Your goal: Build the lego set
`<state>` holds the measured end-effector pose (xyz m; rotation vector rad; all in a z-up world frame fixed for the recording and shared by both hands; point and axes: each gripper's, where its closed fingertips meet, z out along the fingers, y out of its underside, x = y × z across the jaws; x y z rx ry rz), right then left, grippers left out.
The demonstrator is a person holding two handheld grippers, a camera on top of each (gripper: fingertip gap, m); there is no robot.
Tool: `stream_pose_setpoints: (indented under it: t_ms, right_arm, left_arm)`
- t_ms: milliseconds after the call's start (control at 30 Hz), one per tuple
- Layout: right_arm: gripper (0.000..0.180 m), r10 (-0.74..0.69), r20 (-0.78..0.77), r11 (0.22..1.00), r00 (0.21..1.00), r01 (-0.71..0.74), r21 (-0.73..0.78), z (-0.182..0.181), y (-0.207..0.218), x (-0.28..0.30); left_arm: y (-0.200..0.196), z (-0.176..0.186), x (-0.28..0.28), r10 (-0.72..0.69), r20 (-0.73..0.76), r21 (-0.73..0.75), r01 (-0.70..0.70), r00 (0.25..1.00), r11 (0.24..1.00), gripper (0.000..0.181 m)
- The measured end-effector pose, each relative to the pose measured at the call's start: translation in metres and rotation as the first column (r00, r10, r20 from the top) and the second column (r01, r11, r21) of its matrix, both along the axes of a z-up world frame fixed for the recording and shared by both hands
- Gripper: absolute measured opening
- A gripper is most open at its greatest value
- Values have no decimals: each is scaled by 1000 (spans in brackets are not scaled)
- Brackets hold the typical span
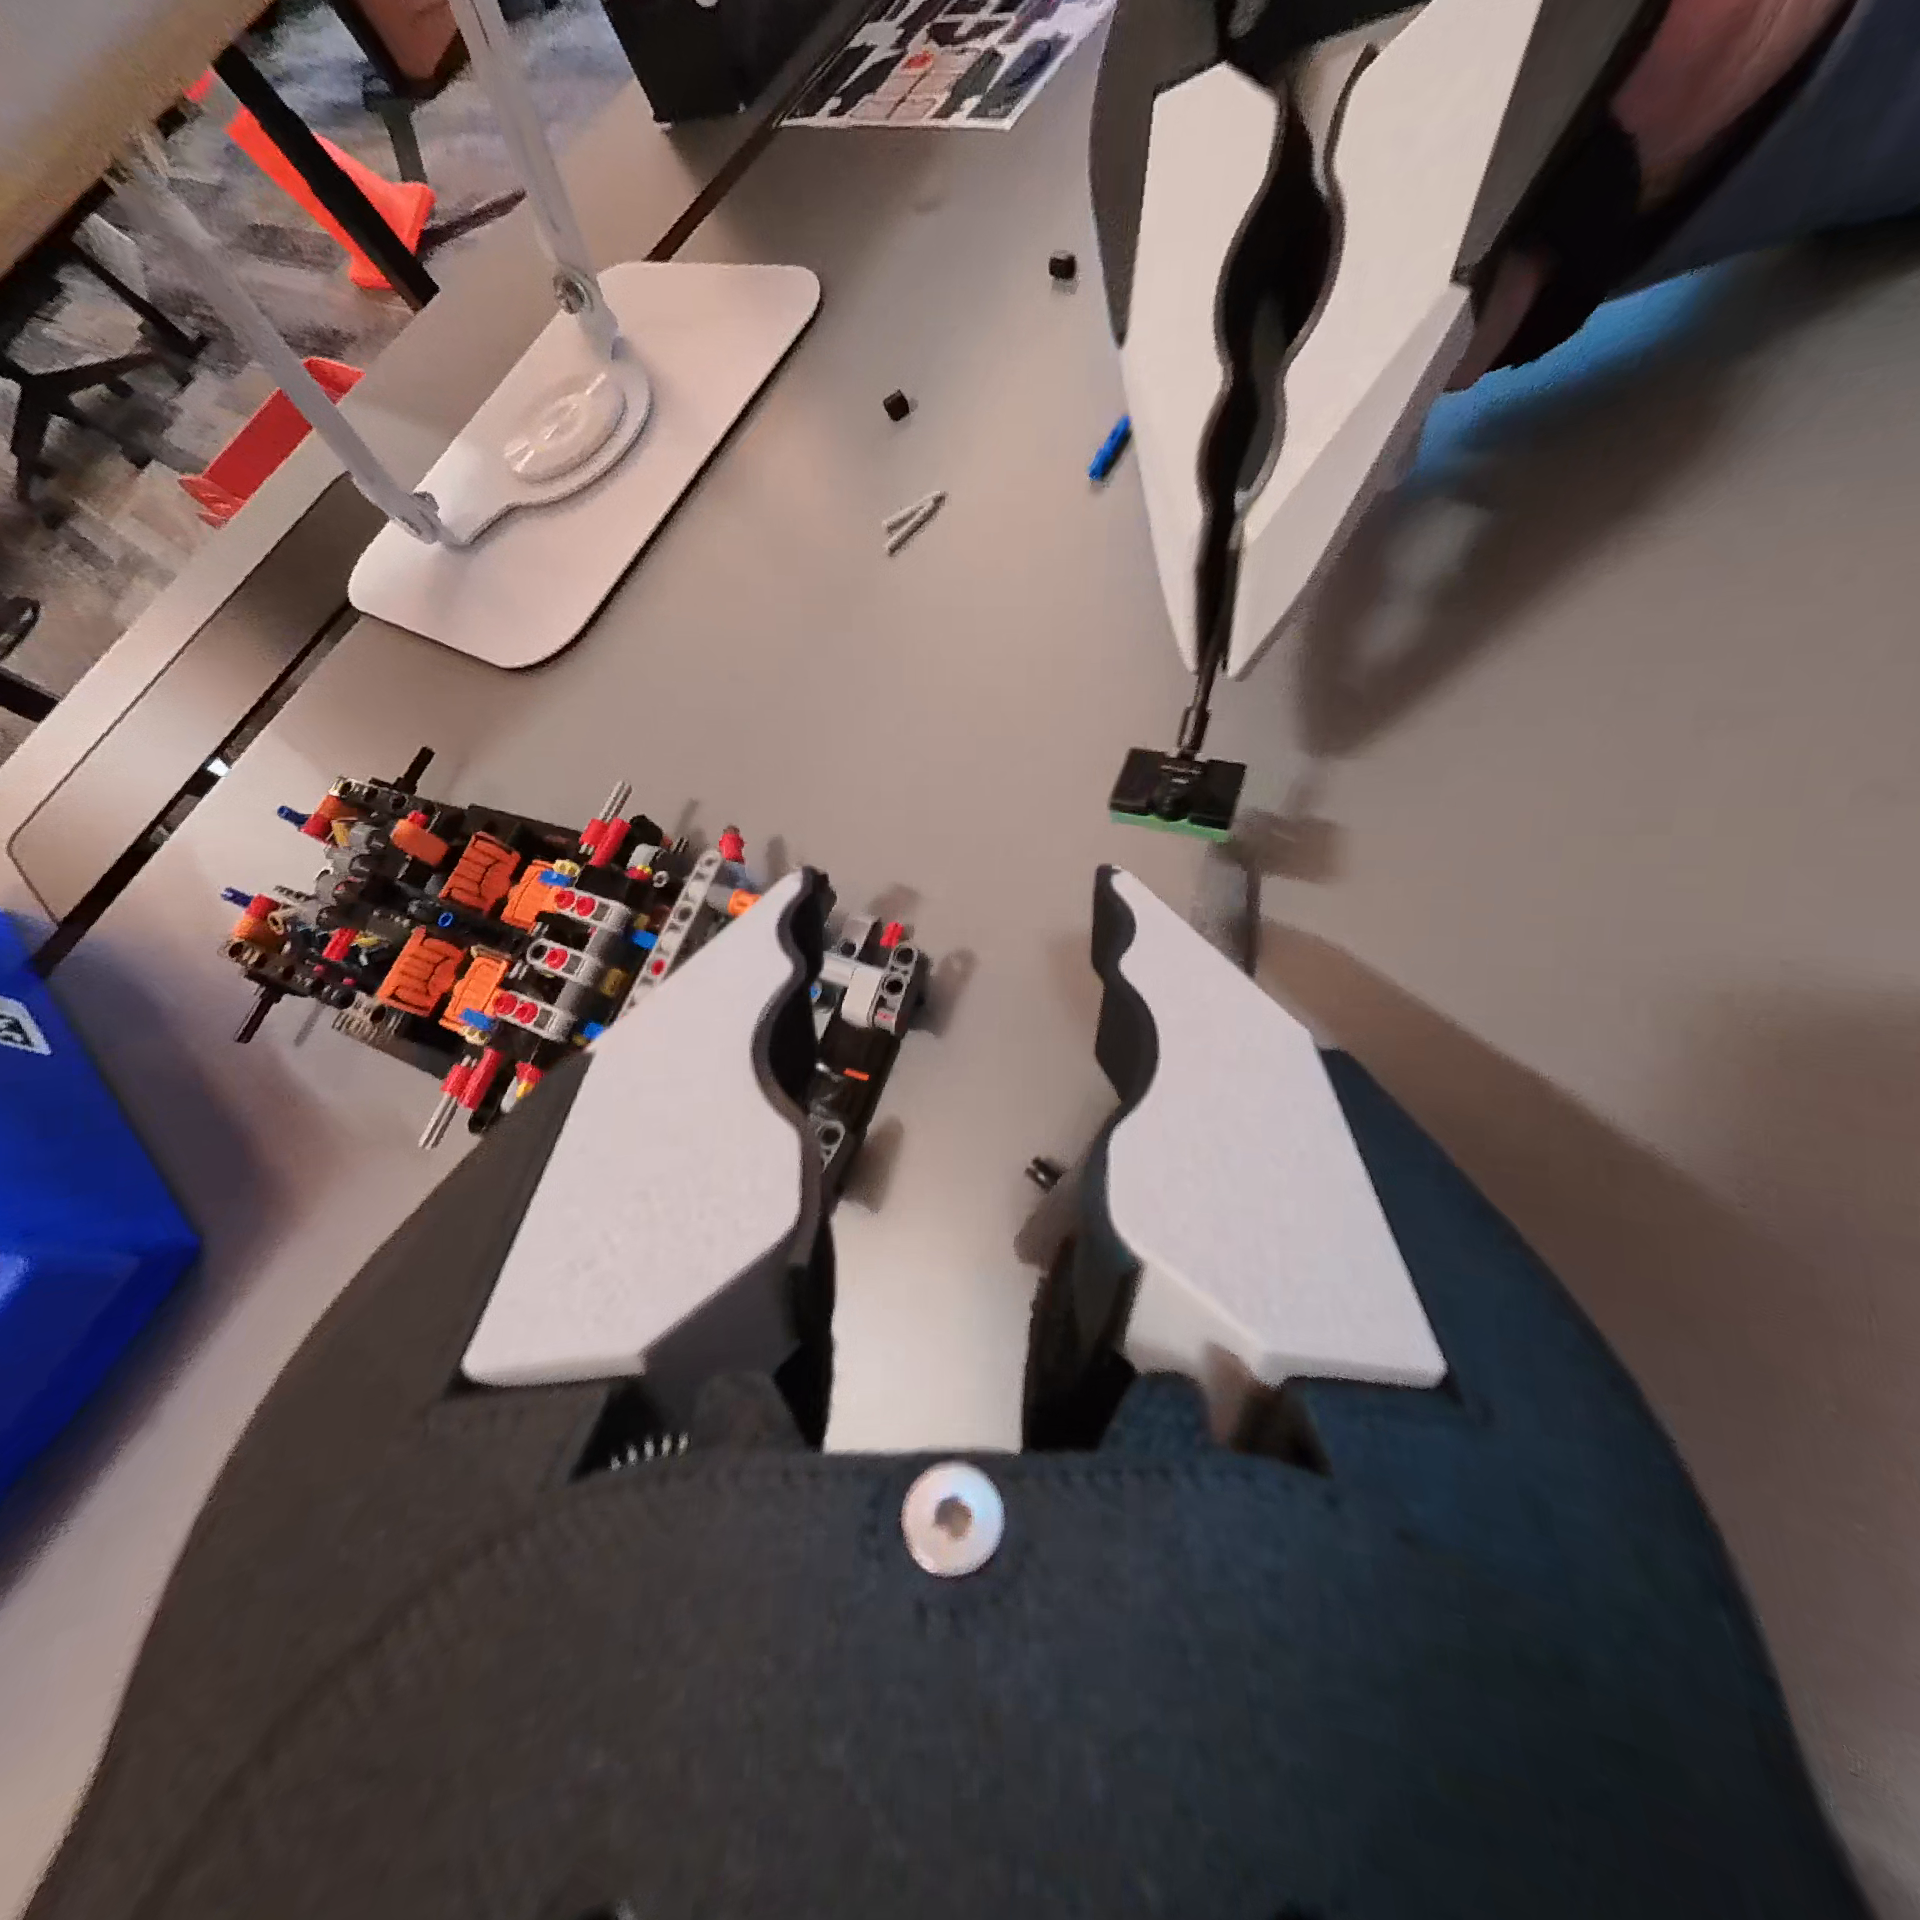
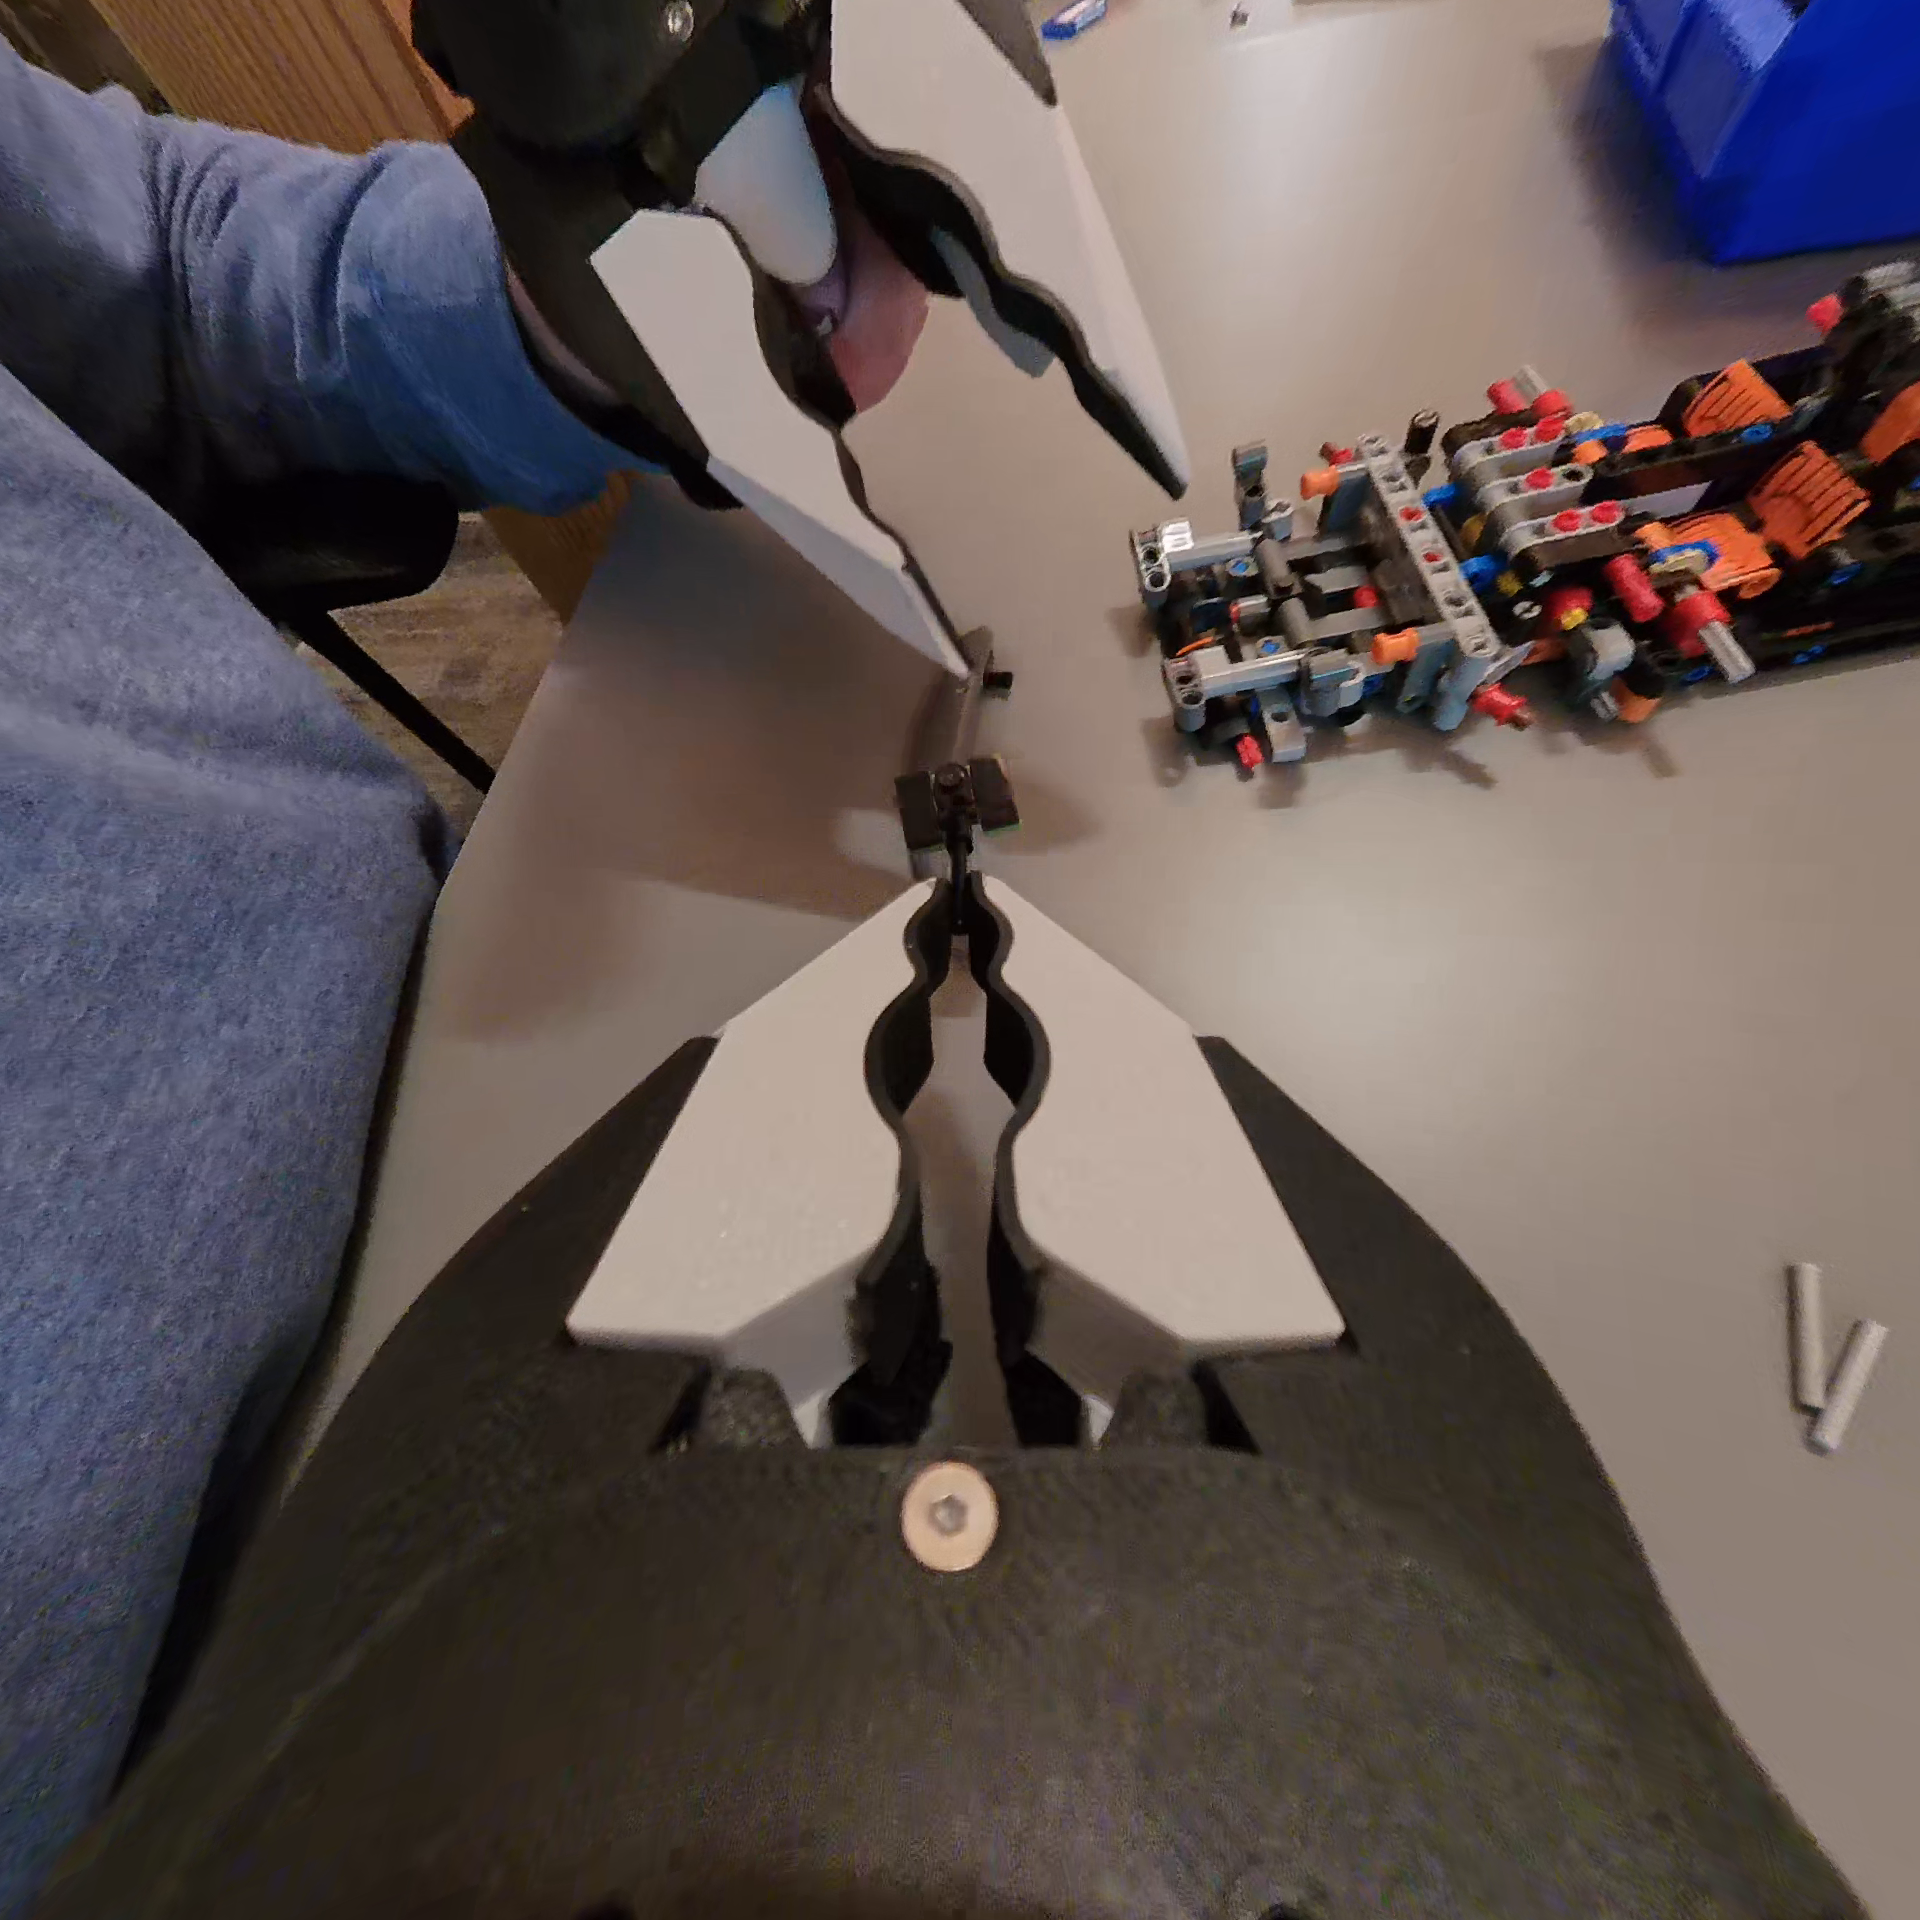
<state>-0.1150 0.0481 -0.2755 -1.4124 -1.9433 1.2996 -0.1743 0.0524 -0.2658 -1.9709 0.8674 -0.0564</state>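
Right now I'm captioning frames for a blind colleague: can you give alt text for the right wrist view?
The right gripper is shut on a thin black axle carrying a small black piece above a grey table. The left gripper hangs open beyond it, with the half-built lego model to the right and two grey pins nearer.

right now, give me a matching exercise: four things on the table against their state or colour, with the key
Things:
1. left hand-held gripper
2. right hand-held gripper
3. two grey pins
4. storage bin

States:
A. blue
B. open, holding nothing
C. lying loose on the table
D. shut on a thin black axle carrying a small black piece

Pairs: 1-B, 2-D, 3-C, 4-A
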Motion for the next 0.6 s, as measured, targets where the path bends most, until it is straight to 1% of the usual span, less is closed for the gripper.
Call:
stream_pose_setpoints:
  t_ms: [67, 167, 367, 400, 467, 533, 600]
  right_arm:
    - [0, -10, -27, 1000, 1000, 10, -4, 3, 4, -2]
    - [0, -38, -60, 999, 998, 37, -10, 6, 10, -3]
    - [0, -58, -97, 998, 994, 57, -19, 9, 16, -1]
    - [0, -59, -100, 998, 993, 58, -19, 9, 16, -1]
    - [0, -62, -105, 998, 993, 60, -20, 9, 17, 0]
    - [0, -61, -105, 998, 993, 59, -22, 8, 16, 1]
    - [0, -58, -106, 998, 993, 55, -23, 7, 15, 1]
  left_arm:
    - [1, 1, 4, -9, 29, -9, 9, 1000, 1000, 53]
    - [2, 0, 7, -13, 32, -9, 13, 999, 1000, 56]
    - [4, 0, 12, -1, 60, -13, 2, 998, 1000, 70]
    - [5, -1, 12, 0, 61, -15, 1, 998, 1000, 81]
    - [9, -8, 8, 46, 29, -49, -45, 999, 998, 111]
    - [12, -15, 3, 73, -15, -79, -74, 997, 994, 125]
    - [14, -15, 2, 93, -6, -77, -93, 996, 993, 140]
